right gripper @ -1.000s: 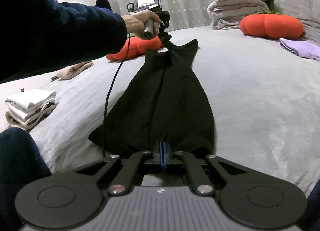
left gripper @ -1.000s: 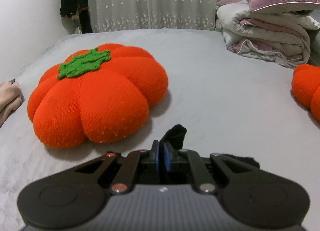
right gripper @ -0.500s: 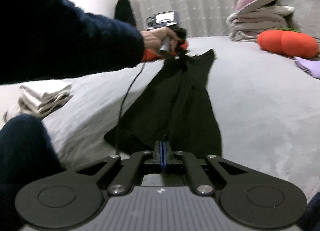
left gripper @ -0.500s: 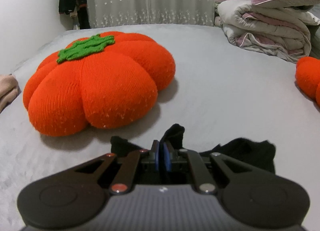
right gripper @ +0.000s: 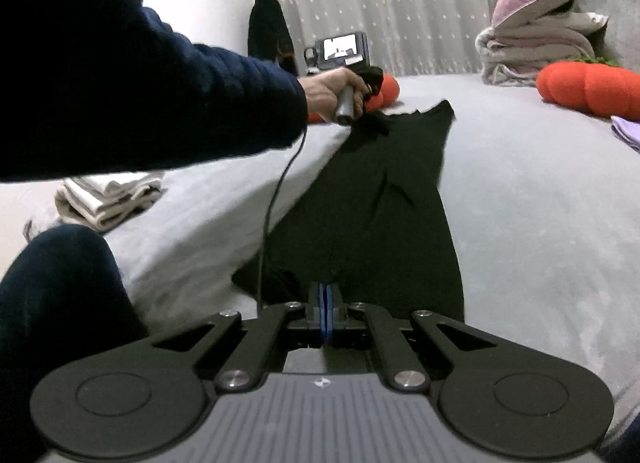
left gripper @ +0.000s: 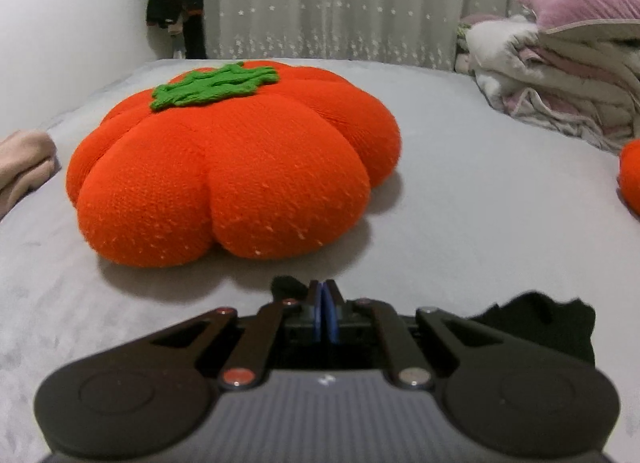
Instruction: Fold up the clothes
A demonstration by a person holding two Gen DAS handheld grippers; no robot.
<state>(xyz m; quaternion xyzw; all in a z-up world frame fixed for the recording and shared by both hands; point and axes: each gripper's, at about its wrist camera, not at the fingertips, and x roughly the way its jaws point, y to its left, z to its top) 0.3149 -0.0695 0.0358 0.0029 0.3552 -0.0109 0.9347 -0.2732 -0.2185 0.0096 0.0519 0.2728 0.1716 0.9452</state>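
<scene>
Black fabric pokes out on both sides of the left tongs (left gripper: 325,305) in the left wrist view: a small bunch at the left of the blue pads (left gripper: 322,313), a bigger ruffled bit low right. Pads are pressed together w/ the black garment (left gripper: 540,323) pinched between them (the actual bite is mostly hidden by the tong body). Straight ahead on the grey bed (left gripper: 460,191) sits a big orange pumpkin cushion (left gripper: 236,171) w/ a green knitted top, near the tongs but not touching. Beige cloth (left gripper: 24,167) lies at the far left edge; a stack of folded bedding (left gripper: 560,75) topped by a mauve pillow is back right, by the starred curtain (left gripper: 344,3). Edge of a second orange cushion (left gripper: 631,179) shows at far right.

Right wrist view: right tongs (right gripper: 325,297) are pressed together too, gripping the near end of the garment (right gripper: 384,231), which runs as a long dark strip across the bed (right gripper: 540,203) toward the left tongs (right gripper: 370,97). Those are held in the person's left hand (right gripper: 332,95), navy sleeve, pinching the far end just above the bed; a cable hangs from the handle. Folded pale clothes (right gripper: 108,199) are piled at left, lilac cloth (right gripper: 626,133) at the right edge, second pumpkin cushion (right gripper: 588,91) back right.
</scene>
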